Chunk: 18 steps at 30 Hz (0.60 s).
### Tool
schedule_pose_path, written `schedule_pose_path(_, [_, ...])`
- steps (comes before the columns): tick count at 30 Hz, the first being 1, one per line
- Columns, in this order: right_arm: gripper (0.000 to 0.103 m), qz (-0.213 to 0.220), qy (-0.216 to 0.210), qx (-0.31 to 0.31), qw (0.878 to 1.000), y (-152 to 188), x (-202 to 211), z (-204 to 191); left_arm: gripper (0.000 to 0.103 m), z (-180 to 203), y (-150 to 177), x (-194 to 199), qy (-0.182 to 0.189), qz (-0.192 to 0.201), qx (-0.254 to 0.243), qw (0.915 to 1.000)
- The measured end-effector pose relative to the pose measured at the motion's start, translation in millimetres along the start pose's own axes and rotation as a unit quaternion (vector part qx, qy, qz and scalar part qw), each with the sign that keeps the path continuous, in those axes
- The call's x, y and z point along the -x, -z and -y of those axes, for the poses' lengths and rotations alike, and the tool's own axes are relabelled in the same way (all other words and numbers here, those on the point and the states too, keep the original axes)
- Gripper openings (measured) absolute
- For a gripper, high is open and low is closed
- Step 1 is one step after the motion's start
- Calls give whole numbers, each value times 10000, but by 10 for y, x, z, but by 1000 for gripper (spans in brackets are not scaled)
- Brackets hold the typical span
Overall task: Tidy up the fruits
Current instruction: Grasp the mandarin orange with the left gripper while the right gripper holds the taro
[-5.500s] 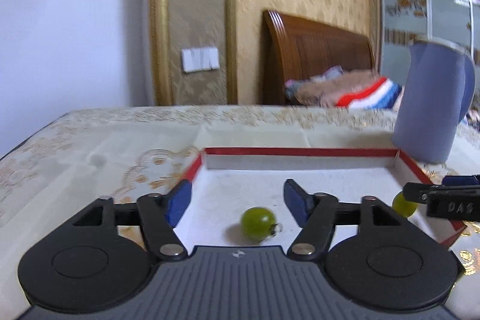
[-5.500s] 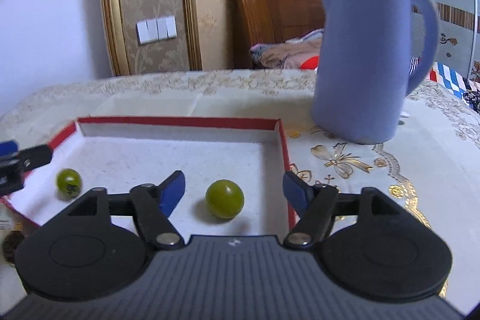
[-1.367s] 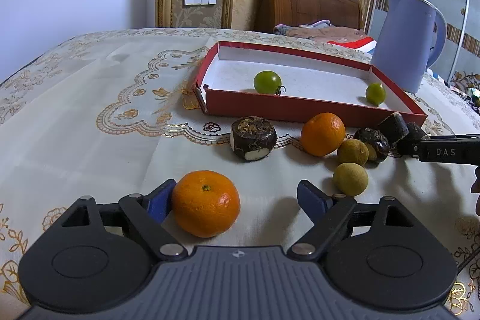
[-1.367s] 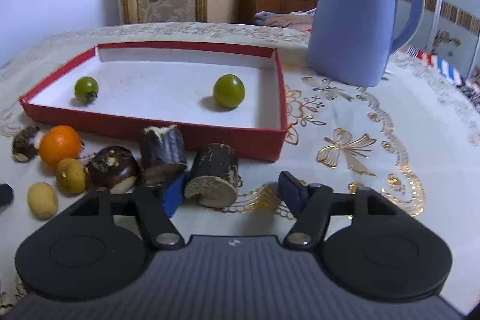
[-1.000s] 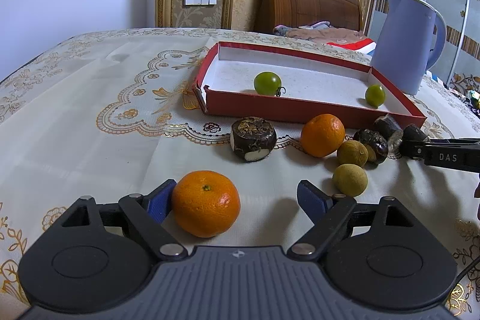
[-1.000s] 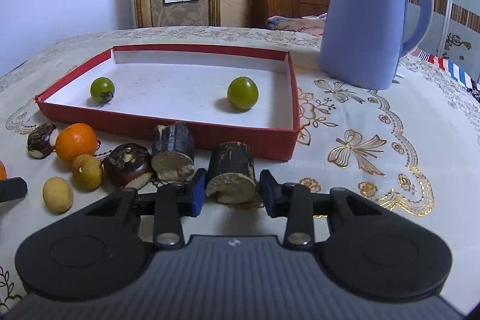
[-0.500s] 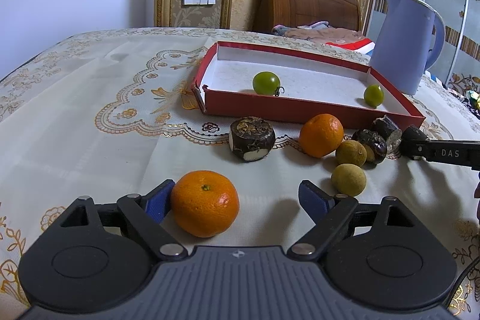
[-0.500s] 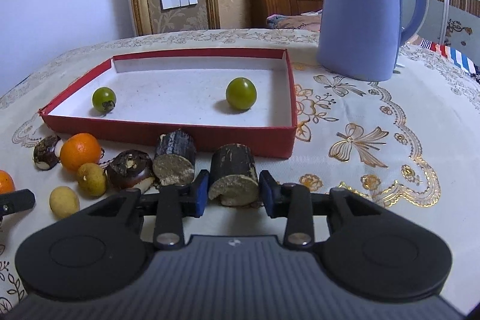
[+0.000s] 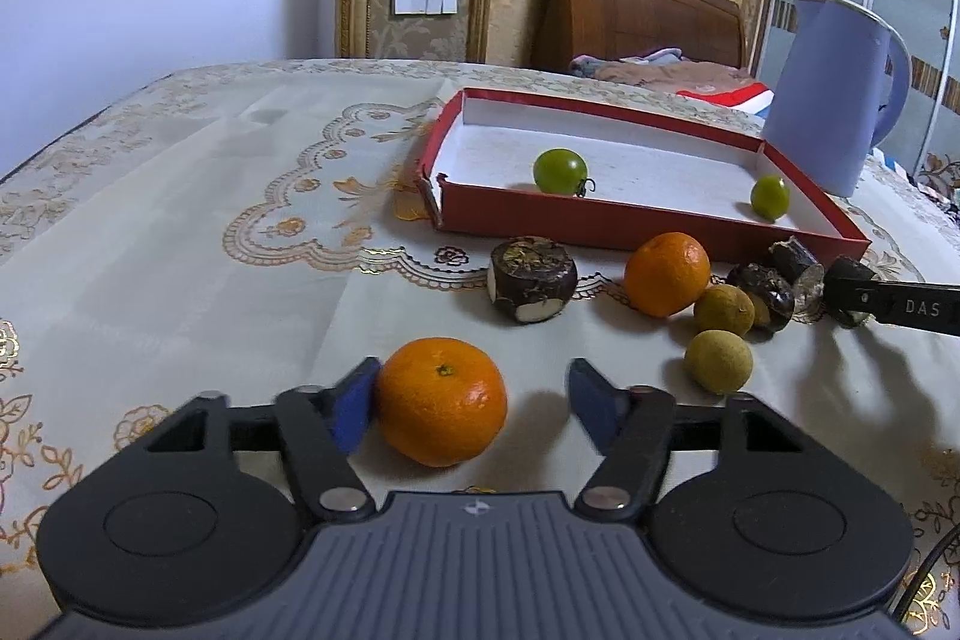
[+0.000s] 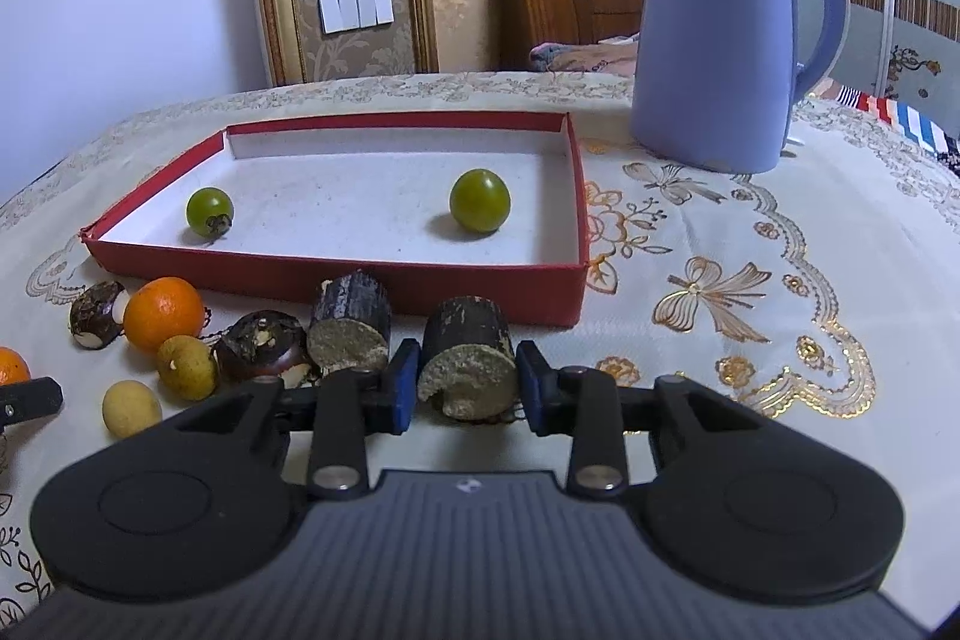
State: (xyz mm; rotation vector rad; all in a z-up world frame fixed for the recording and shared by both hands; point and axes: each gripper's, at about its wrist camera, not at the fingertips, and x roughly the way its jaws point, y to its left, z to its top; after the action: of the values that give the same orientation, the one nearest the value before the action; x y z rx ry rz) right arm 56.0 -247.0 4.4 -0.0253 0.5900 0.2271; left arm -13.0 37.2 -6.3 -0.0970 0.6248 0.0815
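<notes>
The orange [image 9: 441,400] sits on the desk [image 9: 180,232] between the fingers of the left tool [image 9: 471,403], whose jaws are closing: the left pad touches the peel, the right pad is not yet on it. The right tool [image 10: 467,385] is narrowed onto a dark cut stalk piece [image 10: 468,364], pads pressing both sides, likely for a lift. Both fruits lie just short of the red tray [image 10: 336,283], which holds two green tomatoes [image 10: 480,200], so the tray looks like the collecting place.

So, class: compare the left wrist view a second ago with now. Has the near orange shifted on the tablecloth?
No. The near orange sits at the same spot relative to the red tray; only the left hand-held gripper is closing around it.
</notes>
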Motion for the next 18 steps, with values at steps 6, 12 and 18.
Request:
schedule_pose_path(6, [32, 77, 67, -49, 9999, 2, 24, 13, 43, -23, 0, 15, -141, 29, 55, 9999])
schedule_pose_path(12, [32, 222, 107, -35, 9997, 6, 69, 11, 41, -26, -1, 30, -133, 39, 66, 9999])
schedule_pose_path(18, [32, 441, 154, 12, 9989, 17, 144, -6, 41, -11, -23, 33, -85, 6, 91, 9999])
